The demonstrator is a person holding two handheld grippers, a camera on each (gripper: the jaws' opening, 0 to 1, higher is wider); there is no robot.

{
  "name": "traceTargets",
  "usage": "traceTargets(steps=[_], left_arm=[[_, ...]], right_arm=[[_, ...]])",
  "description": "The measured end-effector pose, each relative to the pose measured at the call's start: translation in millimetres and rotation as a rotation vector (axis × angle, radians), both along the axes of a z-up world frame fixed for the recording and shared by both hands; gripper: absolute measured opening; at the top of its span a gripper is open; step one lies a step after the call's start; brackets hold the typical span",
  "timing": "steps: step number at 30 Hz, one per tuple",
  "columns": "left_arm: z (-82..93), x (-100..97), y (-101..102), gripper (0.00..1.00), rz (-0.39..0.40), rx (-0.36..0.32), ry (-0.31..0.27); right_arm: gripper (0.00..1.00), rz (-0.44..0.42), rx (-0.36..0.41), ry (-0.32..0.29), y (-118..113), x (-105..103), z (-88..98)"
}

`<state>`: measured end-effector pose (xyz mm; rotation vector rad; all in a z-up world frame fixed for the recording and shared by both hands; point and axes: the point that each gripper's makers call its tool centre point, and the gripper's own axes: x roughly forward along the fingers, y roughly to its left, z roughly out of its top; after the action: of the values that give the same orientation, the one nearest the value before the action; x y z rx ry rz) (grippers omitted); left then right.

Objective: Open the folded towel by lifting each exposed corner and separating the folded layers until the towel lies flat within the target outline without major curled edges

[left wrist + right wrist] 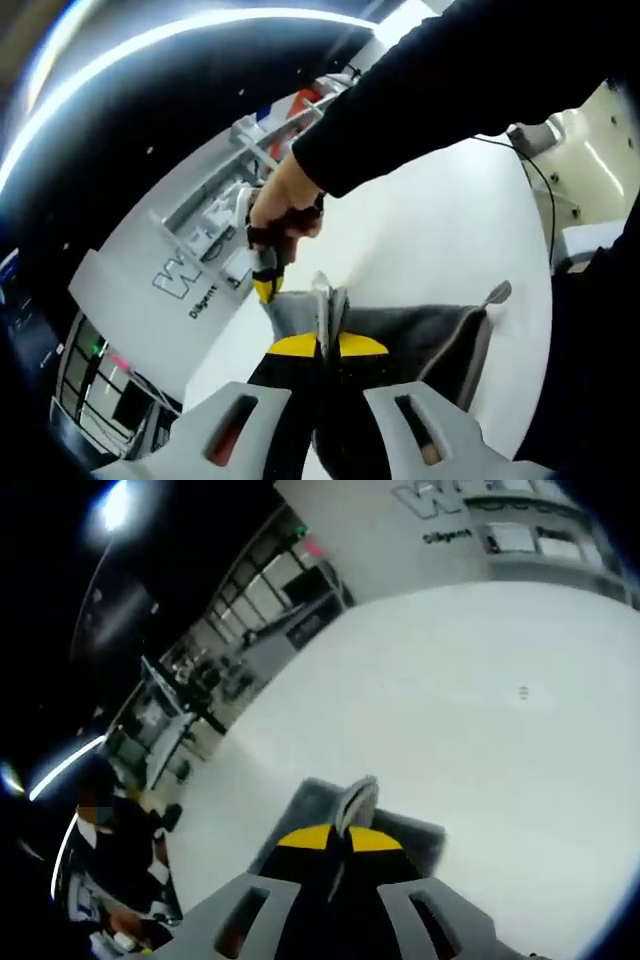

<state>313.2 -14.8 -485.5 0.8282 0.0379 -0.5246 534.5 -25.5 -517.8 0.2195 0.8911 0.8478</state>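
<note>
1. Holding the grey towel [400, 335] off the white table [440, 240] by two edges; I read this as mid-unfold, layers being pulled apart, not yet laid flat.
2. Left gripper [325, 330]: jaws pressed together on a fold of towel, cloth sticking up between the yellow-tipped pads. The towel runs right from the pinch as a dark band and ends at a loose corner loop.
3. Right gripper [345, 830]: jaws pressed together on a towel edge [330, 805], a small flap poking up past the tips. The grey cloth spreads just beyond the jaws, low over the table.
4. In the left gripper view, the right gripper [268, 275] shows held in a hand [285, 205] with a black sleeve, its yellow tip touching the towel's far-left edge, near my left pinch.
5. The two pinch points sit close together, so the towel looks bunched between them, not stretched.
6. Next move calls for spreading the grippers apart to tension the edge, then lowering so the cloth settles without curling.
7. I can't see a target outline on the table from here, so I can't judge alignment.
8. Risk: thin pinches, cloth could slip when tensioned.
</note>
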Motion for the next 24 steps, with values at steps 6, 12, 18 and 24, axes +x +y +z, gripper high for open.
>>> traceTargets(steps=[6, 12, 18, 24], left_arm=[[5.2, 0.2, 10.5, 0.02, 0.002, -0.048, 0.001], [2.7, -1.2, 15.7, 0.02, 0.010, -0.061, 0.018], [7.4, 0.1, 31.3, 0.02, 0.045, -0.059, -0.004], [11.6, 2.3, 44.3, 0.02, 0.069, -0.064, -0.014]], right_arm=[[0.00, 0.003, -0.022, -0.008, 6.5, -1.2, 1.5], [0.00, 0.021, -0.031, -0.028, 17.4, -2.4, 5.2], [0.00, 0.032, -0.027, -0.031, 32.6, -1.7, 9.6], [0.00, 0.043, -0.032, -0.038, 44.6, 0.3, 10.8]])
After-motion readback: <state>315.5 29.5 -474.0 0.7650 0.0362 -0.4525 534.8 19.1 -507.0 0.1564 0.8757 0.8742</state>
